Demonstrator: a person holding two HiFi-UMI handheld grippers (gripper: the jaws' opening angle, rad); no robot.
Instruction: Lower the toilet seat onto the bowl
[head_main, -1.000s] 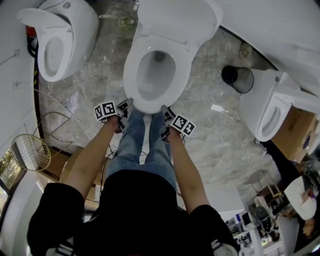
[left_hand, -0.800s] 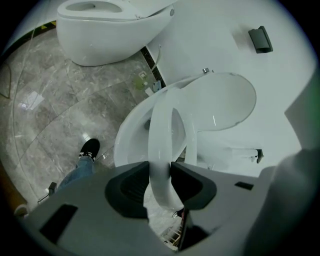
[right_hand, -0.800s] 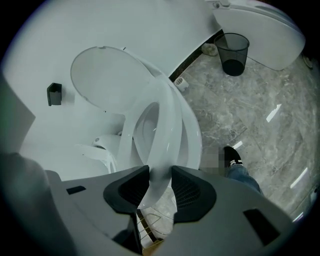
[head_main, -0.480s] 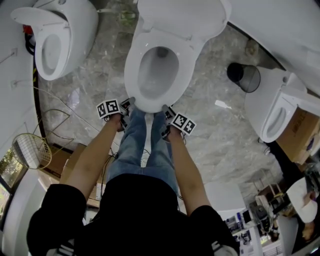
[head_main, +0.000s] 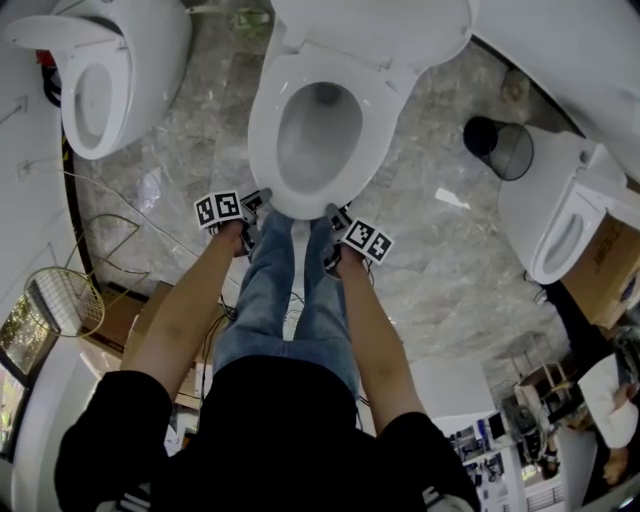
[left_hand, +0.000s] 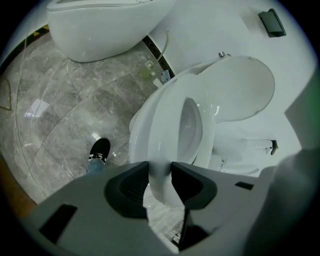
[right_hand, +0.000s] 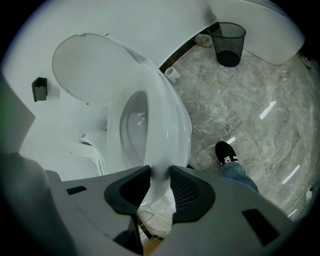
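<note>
The white toilet seat (head_main: 268, 120) lies low over the bowl, and its lid (head_main: 375, 25) stands raised behind. Whether the seat rests on the rim I cannot tell. My left gripper (head_main: 258, 203) grips the seat's front edge on the left, my right gripper (head_main: 333, 215) on the right. In the left gripper view the dark pads of the left gripper (left_hand: 160, 172) press on the seat (left_hand: 167, 130), with the lid (left_hand: 240, 87) beyond. The right gripper view shows the right gripper (right_hand: 160, 175) clamped on the seat (right_hand: 162, 115) in the same way.
Another toilet (head_main: 110, 70) stands at the left and a third (head_main: 565, 225) at the right. A black waste bin (head_main: 500, 145) sits on the marble floor. A wire basket (head_main: 65, 300) lies lower left. The holder's legs and shoe (right_hand: 227, 152) are close below the bowl.
Both grippers stay on the seat's front edge. The toilet has drifted slightly up and right in the head view, and the grippers have followed it a little.
</note>
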